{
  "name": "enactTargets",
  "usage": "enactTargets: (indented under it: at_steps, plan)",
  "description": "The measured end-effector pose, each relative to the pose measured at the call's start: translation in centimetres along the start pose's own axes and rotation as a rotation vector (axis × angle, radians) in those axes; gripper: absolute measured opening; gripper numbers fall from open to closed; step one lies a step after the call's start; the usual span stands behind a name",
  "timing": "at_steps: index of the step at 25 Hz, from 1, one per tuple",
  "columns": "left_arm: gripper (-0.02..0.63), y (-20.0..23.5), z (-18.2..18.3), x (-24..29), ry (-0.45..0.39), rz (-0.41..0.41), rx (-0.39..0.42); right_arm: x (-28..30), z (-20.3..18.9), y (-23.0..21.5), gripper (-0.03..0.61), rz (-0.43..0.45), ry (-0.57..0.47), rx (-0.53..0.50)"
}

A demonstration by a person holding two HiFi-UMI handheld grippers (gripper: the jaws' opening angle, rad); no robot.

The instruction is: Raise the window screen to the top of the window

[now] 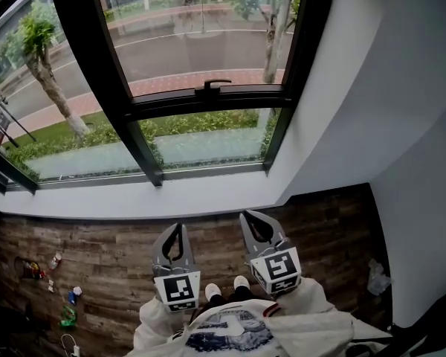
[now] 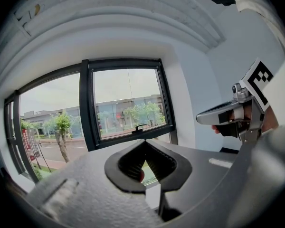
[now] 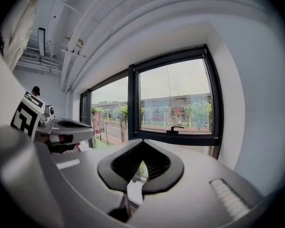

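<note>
A black-framed window (image 1: 208,99) stands ahead, with a black handle (image 1: 215,85) on its crossbar. The handle also shows in the left gripper view (image 2: 140,127) and the right gripper view (image 3: 175,128). A thin cord (image 2: 129,87) hangs down the middle of the upper pane (image 3: 168,82). I cannot make out any screen mesh. My left gripper (image 1: 180,227) and right gripper (image 1: 245,216) hover side by side over the floor, short of the sill, both shut and empty. Each is pointed toward the window (image 2: 143,141) (image 3: 142,141).
A white sill (image 1: 134,199) runs under the window, with a white wall (image 1: 372,103) on the right. On the wood floor lie small items (image 1: 33,268) at the left and a plastic bag (image 1: 377,277) at the right. The person's shoes (image 1: 227,288) are below the grippers.
</note>
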State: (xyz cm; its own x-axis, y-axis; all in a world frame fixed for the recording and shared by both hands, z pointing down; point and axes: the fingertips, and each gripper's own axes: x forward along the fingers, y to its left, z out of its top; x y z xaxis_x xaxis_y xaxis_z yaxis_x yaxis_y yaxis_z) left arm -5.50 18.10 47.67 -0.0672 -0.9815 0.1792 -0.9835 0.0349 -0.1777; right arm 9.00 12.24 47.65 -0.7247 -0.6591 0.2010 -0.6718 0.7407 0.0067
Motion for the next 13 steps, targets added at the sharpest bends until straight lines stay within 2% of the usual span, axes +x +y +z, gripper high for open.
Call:
enactTargets:
  at_steps: [13]
  plan:
    - [0.005,-0.14,-0.20,-0.76,0.007,-0.008,-0.001,-0.64,-0.09,0.43,0.005,-0.007,0.008,-0.003]
